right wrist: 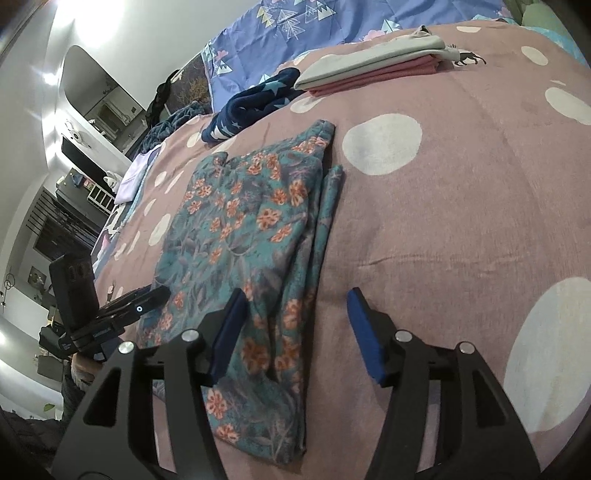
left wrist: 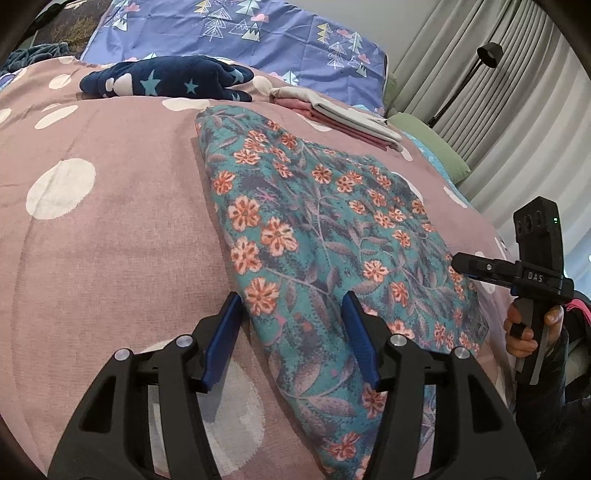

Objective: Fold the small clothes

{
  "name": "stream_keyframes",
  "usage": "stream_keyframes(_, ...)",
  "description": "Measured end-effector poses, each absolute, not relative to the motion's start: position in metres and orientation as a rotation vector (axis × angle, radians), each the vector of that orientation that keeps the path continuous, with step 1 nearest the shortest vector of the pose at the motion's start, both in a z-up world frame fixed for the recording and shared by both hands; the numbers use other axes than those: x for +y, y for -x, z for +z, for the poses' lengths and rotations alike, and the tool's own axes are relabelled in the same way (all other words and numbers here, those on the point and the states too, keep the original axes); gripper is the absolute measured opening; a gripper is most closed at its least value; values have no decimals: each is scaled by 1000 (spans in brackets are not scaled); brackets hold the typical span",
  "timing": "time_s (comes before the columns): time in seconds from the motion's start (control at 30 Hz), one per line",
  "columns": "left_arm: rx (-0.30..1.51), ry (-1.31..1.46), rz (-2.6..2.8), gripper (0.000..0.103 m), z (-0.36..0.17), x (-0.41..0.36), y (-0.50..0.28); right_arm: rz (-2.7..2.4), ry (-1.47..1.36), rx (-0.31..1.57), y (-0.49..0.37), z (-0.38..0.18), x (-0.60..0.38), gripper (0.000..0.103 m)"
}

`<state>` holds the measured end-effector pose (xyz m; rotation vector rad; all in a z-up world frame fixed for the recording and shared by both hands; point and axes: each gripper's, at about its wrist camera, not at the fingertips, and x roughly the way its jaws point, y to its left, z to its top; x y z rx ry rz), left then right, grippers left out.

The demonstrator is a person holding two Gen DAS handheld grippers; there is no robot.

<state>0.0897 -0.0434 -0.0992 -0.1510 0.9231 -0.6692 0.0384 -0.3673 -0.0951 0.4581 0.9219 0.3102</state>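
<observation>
A teal floral garment (left wrist: 317,236) lies folded lengthwise on the pink dotted bedspread (left wrist: 110,221). It also shows in the right wrist view (right wrist: 243,251). My left gripper (left wrist: 291,314) is open, its blue fingers straddling the garment's near left edge. My right gripper (right wrist: 295,310) is open over the garment's near right edge. The right gripper shows in the left wrist view (left wrist: 458,264) at the garment's right side; whether it is open there I cannot tell. The left gripper shows in the right wrist view (right wrist: 162,293) at the garment's left side.
A navy star-print garment (left wrist: 166,79) lies crumpled at the far side. A folded grey and pink stack (left wrist: 340,118) sits beside it, also in the right wrist view (right wrist: 373,70). A blue tree-print pillow (left wrist: 258,33) is behind. Curtains (left wrist: 498,92) and a lamp stand right.
</observation>
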Motion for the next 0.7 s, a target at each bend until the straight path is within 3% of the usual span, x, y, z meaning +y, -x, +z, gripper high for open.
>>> stream_keyframes(0.27, 928, 170, -690, 61, -102, -42, -92, 347, -443, 926, -40, -98, -368, 60)
stream_keyframes(0.47, 942, 152, -720, 61, -101, -50, -105, 388, -422, 921, -52, -98, -363, 69)
stream_keyframes(0.7, 950, 151, -754, 61, -103, -60, -130, 449, -424, 911, -80, -98, -359, 68)
